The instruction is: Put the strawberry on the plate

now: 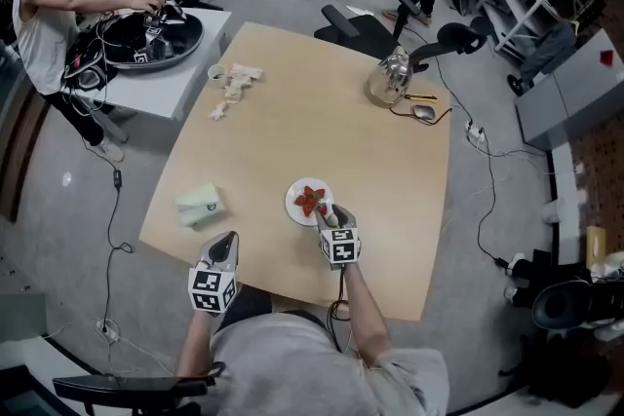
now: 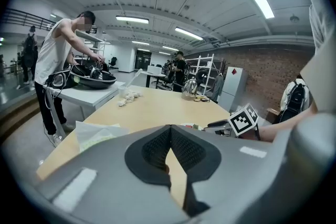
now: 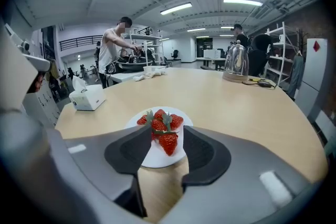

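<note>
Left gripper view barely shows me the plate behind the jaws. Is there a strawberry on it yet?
Observer: Yes. Several strawberries lie heaped on the white plate.
Operator: Is the right hand-held gripper gripping one?
Observer: No. The right hand-held gripper has its jaws apart. The nearest strawberry lies on the plate between them, not pinched.

The person is wearing a grey short-sleeved T-shirt [image 1: 292, 367]. The left hand-held gripper [image 1: 227, 244] and the right hand-held gripper [image 1: 330, 214] are showing grey shells with black ribbed pads [image 3: 123, 150], each carrying a marker cube [image 1: 212, 289] of black-and-white squares behind its jaws.
</note>
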{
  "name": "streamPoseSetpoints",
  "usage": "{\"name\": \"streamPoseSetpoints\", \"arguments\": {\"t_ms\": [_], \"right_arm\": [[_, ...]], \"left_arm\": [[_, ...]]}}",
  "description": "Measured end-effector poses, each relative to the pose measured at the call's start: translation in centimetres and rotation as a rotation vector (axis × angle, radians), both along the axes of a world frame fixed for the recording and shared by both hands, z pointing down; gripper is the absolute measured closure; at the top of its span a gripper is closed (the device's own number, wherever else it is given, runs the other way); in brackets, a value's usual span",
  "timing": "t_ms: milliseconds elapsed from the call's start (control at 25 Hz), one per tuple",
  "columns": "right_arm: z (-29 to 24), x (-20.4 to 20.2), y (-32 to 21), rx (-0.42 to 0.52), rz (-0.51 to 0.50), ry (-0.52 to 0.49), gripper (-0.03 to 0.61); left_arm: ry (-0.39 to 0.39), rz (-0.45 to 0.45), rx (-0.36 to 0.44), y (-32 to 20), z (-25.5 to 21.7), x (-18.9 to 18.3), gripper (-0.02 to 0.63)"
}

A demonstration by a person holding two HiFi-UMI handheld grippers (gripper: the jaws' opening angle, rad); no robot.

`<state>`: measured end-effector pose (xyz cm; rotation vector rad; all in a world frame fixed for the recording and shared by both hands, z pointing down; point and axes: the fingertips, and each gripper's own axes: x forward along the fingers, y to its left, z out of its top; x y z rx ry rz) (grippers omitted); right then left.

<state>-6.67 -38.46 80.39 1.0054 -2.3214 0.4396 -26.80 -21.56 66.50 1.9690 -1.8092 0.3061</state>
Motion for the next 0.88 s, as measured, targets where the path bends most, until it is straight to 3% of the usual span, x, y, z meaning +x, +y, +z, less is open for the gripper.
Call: {"name": "streamPoseSetpoints", "arguments": {"t_ms": [320, 880], "right_arm": [[-2.8, 1.4, 1.4, 0.033, 0.032, -0.031, 0.387], [-8.8, 7.2, 5.0, 0.142, 0.174, -0.117, 0.497]], "left_arm": [[-0.004, 0.027, 0.035, 1.1, -1.3, 1.3, 0.594], [0.0, 0.095, 0.079, 3.2, -2.9, 4.7, 0.594]]}}
